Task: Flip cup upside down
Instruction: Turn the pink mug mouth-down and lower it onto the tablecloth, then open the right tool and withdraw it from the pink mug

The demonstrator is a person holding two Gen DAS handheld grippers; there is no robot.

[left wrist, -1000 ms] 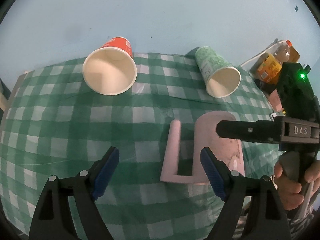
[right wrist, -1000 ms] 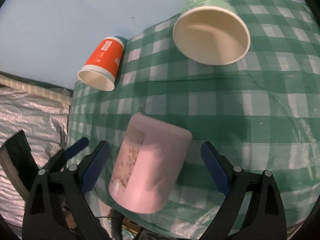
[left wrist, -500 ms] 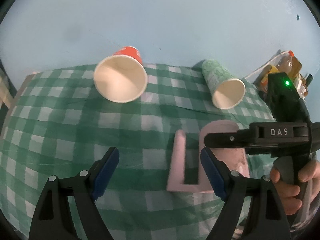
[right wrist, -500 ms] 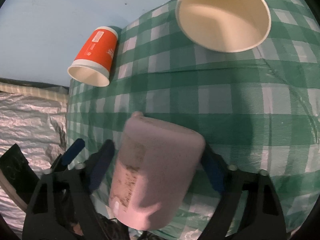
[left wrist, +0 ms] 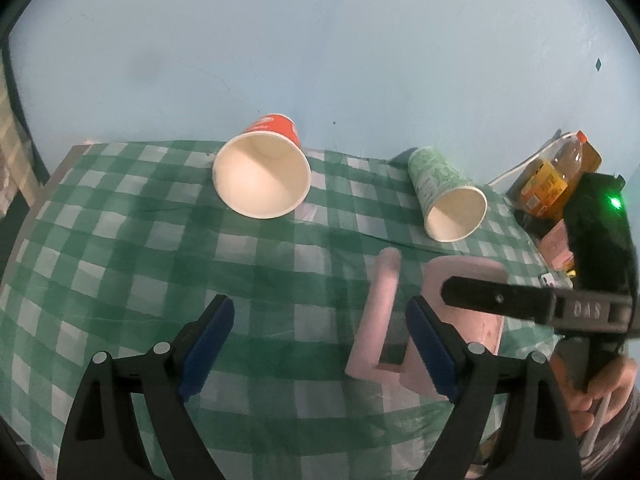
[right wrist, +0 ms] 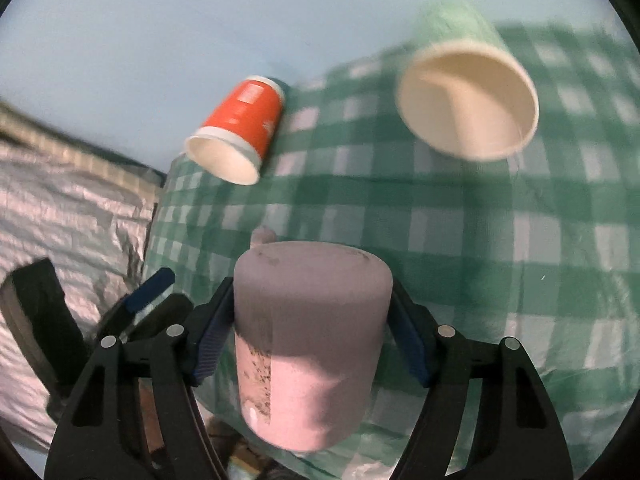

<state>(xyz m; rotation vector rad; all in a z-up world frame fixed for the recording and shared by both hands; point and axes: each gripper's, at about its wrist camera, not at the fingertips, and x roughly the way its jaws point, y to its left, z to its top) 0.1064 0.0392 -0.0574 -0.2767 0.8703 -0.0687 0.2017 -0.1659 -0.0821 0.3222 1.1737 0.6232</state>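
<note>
A pink mug (right wrist: 308, 344) with a handle (left wrist: 374, 316) is on the green checked cloth near its front right edge. My right gripper (right wrist: 310, 338) is shut on the mug's body, one blue pad on each side; it also shows in the left wrist view (left wrist: 504, 300). The mug's flat end faces away from the right camera. My left gripper (left wrist: 320, 344) is open and empty, just left of the mug, with its right pad (left wrist: 430, 346) beside the handle.
A red paper cup (left wrist: 264, 174) and a green paper cup (left wrist: 446, 196) lie on their sides at the back of the table (left wrist: 120, 248). A bottle and boxes (left wrist: 554, 178) stand off the right edge. A light blue wall is behind. Silver foil (right wrist: 68, 208) lies off the left edge.
My right gripper has closed from open onto the pink mug and the mug has tilted toward upright in its jaws. My left gripper has drawn back a little and stayed open.
</note>
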